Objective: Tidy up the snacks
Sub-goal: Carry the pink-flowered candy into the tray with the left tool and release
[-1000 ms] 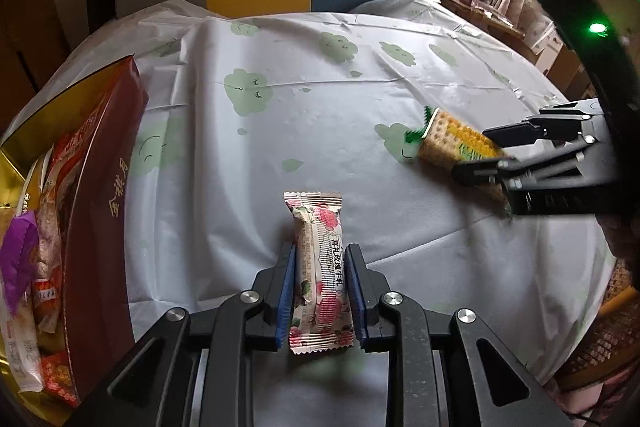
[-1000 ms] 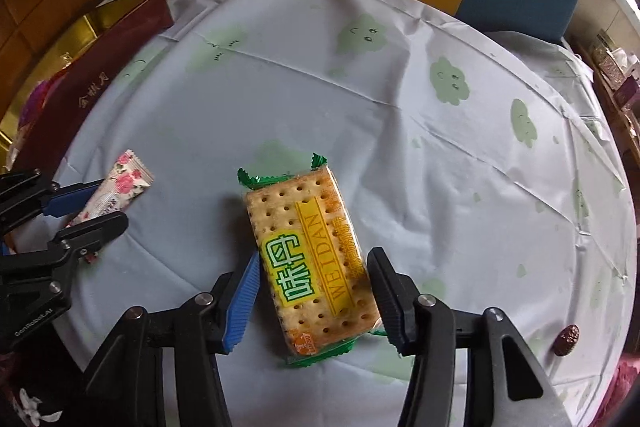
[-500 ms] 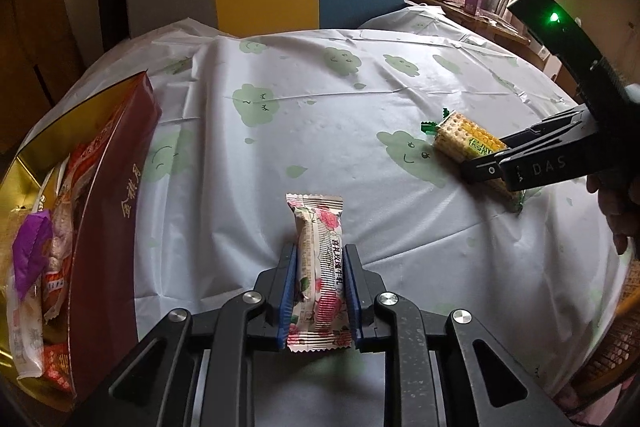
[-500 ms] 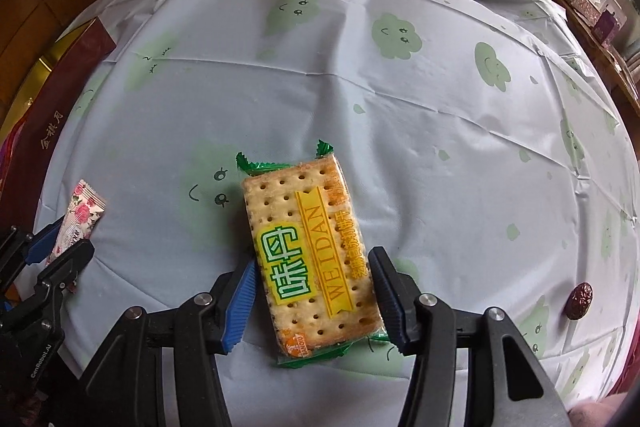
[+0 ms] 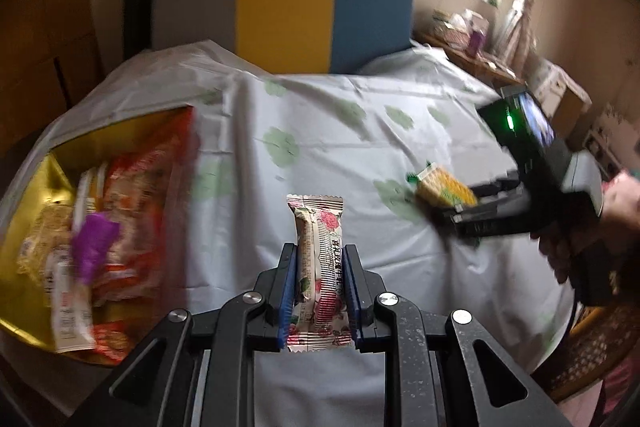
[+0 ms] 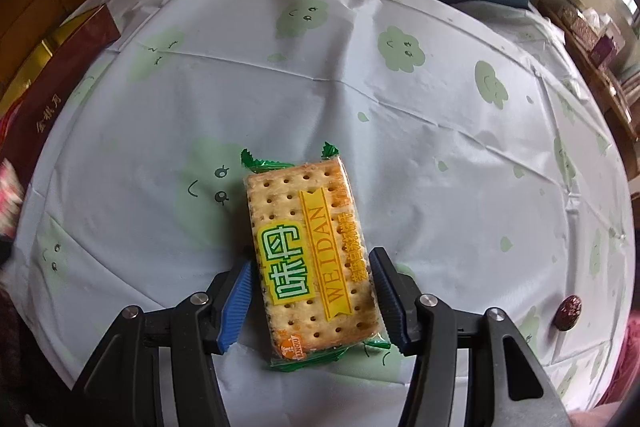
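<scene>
My left gripper [image 5: 319, 249] is shut on a rose-print snack bar [image 5: 320, 223], which it holds lengthwise off the table and to the right of the gold and red snack box [image 5: 36, 183]. The box is full of wrapped snacks and looks blurred. A green-edged cracker pack [image 6: 308, 235] marked WEIDAN sits between the blue pads of my right gripper [image 6: 312, 259], which press on its long sides just above the tablecloth. The left wrist view shows this right gripper [image 5: 452, 211] at the right, in a person's hand [image 5: 624, 207], with the cracker pack [image 5: 444, 187] in it.
A round table carries a white cloth [image 6: 360, 87] printed with green clouds. The snack box [image 6: 52, 87] lies at its left edge. A small dark red wrapped sweet [image 6: 568, 311] lies near the right edge. A grey, yellow and blue chair [image 5: 288, 11] stands behind the table.
My left gripper has risen with the snack bar and tilted up, so more of the room and the box's inside shows. The right gripper has shifted slightly over the cloth with the cracker pack.
</scene>
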